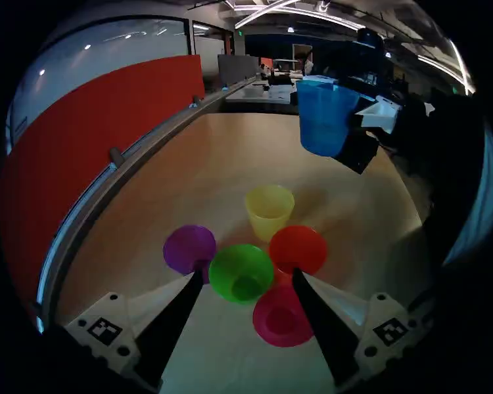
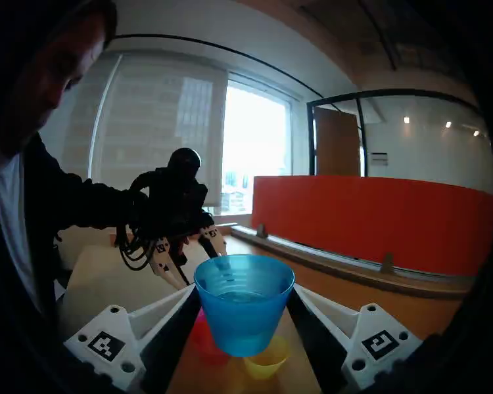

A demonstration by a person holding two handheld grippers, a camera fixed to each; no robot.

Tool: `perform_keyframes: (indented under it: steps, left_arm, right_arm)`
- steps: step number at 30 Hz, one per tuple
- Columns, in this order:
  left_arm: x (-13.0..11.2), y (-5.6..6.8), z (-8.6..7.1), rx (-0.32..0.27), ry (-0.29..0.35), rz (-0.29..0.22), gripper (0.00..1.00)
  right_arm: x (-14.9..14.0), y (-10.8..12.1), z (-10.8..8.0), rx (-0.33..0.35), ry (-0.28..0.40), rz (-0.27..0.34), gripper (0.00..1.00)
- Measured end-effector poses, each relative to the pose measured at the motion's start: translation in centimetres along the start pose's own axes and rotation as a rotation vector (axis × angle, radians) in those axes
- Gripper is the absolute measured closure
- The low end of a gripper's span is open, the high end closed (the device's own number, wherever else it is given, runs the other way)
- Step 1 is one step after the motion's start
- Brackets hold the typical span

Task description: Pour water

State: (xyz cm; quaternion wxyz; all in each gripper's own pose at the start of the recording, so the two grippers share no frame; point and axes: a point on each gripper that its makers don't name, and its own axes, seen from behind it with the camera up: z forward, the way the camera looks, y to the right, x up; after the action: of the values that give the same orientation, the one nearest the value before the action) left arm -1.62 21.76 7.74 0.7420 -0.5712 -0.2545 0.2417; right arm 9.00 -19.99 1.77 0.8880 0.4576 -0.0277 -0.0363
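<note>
Right gripper [image 2: 243, 289] has the blue cup [image 2: 243, 315] clamped, both fingers pressing its sides. Cup's upright, water [image 2: 240, 297] visible inside, level well below the rim. In the left gripper view that cup's up in the air at top right, well above the bench [image 1: 246, 151], beyond the cluster of cups.

Left gripper [image 1: 245, 272]: fingers spread wide, gripping nothing, low over the bench w/ the cluster straight ahead. Five small cups there, packed tight. Green cup [image 1: 240, 272] sits in the middle, seen between the two finger tips. Purple cup [image 1: 189, 248] is just left of it, red cup [image 1: 298, 249] just right, yellow cup [image 1: 269, 210] behind, pink cup [image 1: 282, 318] nearest the camera. All upright, mouths up. Can't tell if any hold liquid.

In the right gripper view the yellow and red cups peek out below the blue cup's base. A person's dark sleeve [image 2: 69, 197] leads to the left gripper across the bench. Red partition [image 1: 102, 131] runs along the bench's edge, w/ a bright window [image 2: 256, 151] beyond.
</note>
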Motion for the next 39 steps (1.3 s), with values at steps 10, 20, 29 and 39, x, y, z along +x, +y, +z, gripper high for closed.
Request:
perform_keyframes:
  steps: [10,20,29,39]
  left_arm:
    - [-0.6,-0.1,1.5,-0.008,-0.063,0.001,0.0]
    - [-0.9,-0.2,2.5,-0.009,-0.103,0.007,0.0]
    - [-1.1,-0.3,3.1,-0.015,-0.135,0.008,0.0]
    - [-1.6,-0.1,3.8,-0.025,-0.178,0.02,0.0]
  right_arm:
    - [-0.6,-0.1,-0.1,0.005,-0.009,-0.006,0.11]
    - [-1.0,0.1,-0.4,0.004,-0.01,-0.001,0.11]
    - [-1.3,0.2,-0.7,0.005,-0.01,0.001,0.11]
    - [-1.6,0.4,-0.8,0.005,-0.013,0.004,0.11]
